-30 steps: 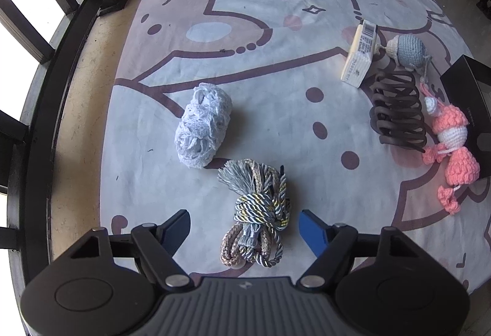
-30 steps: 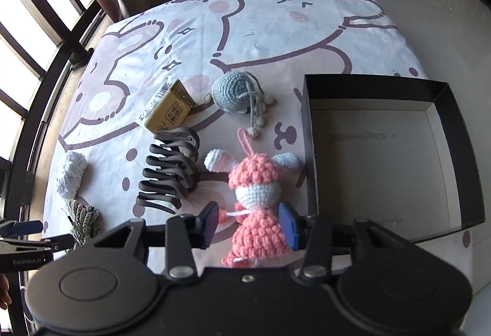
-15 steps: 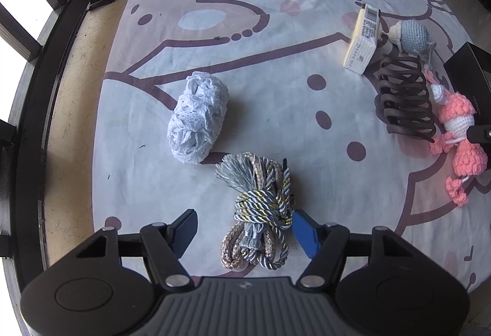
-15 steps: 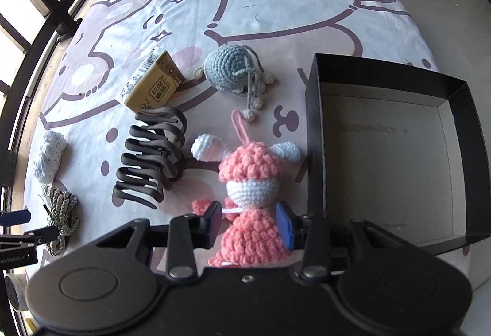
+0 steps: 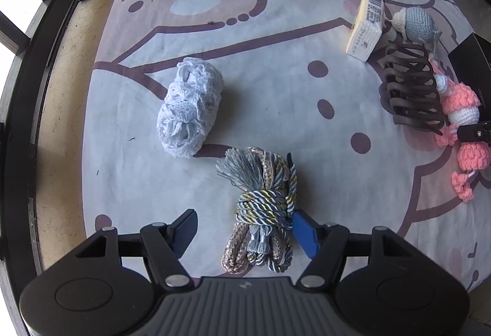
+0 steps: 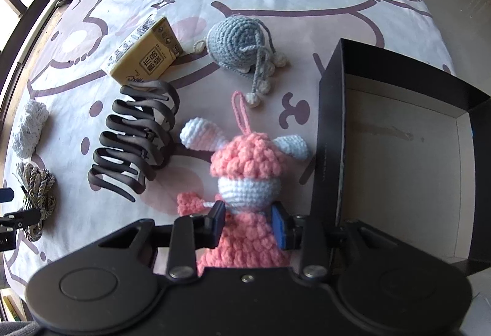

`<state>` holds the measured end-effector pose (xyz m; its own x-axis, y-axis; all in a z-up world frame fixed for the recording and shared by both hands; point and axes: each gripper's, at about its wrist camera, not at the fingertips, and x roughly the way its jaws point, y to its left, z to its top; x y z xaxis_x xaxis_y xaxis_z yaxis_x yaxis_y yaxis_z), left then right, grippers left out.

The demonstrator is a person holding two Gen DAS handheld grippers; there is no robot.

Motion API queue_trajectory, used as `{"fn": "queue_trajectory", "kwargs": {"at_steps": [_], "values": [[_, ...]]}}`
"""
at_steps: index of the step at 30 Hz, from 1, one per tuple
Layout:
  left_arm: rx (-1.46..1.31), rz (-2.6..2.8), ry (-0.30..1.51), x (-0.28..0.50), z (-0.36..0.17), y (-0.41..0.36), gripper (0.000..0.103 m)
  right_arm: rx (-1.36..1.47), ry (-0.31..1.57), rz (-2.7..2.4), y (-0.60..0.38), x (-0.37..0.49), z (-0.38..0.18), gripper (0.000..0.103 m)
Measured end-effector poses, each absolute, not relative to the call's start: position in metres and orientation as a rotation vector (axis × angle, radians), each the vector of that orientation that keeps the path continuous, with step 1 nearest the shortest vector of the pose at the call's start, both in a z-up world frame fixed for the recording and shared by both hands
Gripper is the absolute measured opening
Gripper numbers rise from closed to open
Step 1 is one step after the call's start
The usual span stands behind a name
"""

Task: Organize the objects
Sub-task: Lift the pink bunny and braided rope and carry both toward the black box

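We found the right tongs point(image 6: 249, 224) had just been closing, with the pink crochet doll point(image 6: 245, 182) between their jaws, beside the empty black box point(image 6: 408, 151). The left tongs point(image 5: 244, 231) had lowered, wide, astride the cord bundle point(image 5: 264, 207), so both pickups appeared imminent.

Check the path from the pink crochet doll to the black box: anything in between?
Nothing visible does. The pink crochet doll lies right beside the black box, whose near wall is the only thing to lift over. The right gripper jaws have been closing around the doll's body.
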<state>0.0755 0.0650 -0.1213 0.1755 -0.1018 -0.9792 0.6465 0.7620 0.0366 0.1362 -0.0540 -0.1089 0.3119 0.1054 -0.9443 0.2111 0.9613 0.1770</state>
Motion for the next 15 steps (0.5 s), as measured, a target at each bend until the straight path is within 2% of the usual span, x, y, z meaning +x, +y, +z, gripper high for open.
{"fn": "queue_trajectory", "kwargs": {"at_steps": [9,13,15], "values": [[0.533,-0.611,1.322,0.0723,-0.1265,0.0590,0.067,0.267,1.263,-0.068,-0.0502,0.1387,-0.1083,0.033],[0.498,-0.621,1.338,0.0747,-0.1249,0.0601,0.051,0.274,1.259,-0.072,-0.0517,0.1384,-0.1071,0.032],[0.483,-0.624,1.342,0.0759,-0.1237,0.0603,0.049,0.273,1.257,-0.071,-0.0516,0.1375,-0.1059,0.032]]}}
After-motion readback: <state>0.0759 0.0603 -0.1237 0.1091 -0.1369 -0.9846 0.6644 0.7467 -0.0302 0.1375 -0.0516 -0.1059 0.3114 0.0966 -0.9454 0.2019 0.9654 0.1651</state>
